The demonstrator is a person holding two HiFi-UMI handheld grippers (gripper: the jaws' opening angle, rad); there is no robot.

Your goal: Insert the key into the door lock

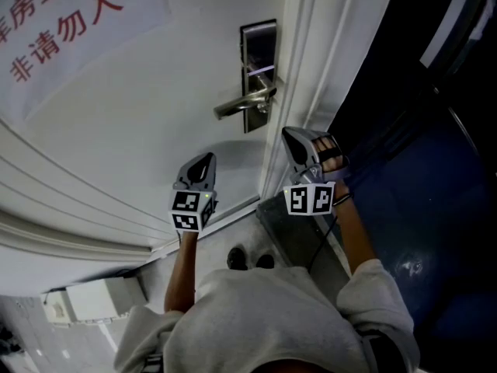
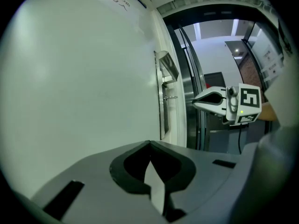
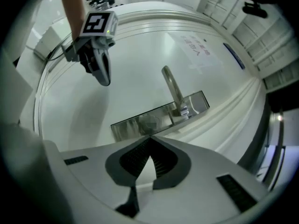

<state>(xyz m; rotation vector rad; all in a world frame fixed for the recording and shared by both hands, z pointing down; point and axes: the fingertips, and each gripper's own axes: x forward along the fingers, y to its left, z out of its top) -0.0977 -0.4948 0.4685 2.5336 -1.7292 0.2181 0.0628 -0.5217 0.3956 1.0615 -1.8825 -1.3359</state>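
A steel lock plate (image 1: 258, 51) with a lever handle (image 1: 235, 106) sits on the white door (image 1: 140, 115). In the right gripper view a small shiny piece (image 3: 186, 110) sticks out of the plate (image 3: 149, 121) by the handle's (image 3: 171, 85) base; I cannot tell if it is a key. My left gripper (image 1: 208, 158) hovers below and left of the handle, its jaws (image 2: 150, 143) shut with nothing visible between them. My right gripper (image 1: 288, 134) is just below the plate at the door's edge, also shut and empty (image 3: 150, 137). Each gripper shows in the other's view (image 2: 196, 101) (image 3: 106, 82).
A paper notice (image 1: 62, 22) with red characters hangs on the door at upper left. The white door frame (image 1: 314, 61) runs along the plate's right, with a dark blue area (image 1: 419, 208) beyond. The person's shoes (image 1: 250, 259) stand at the threshold.
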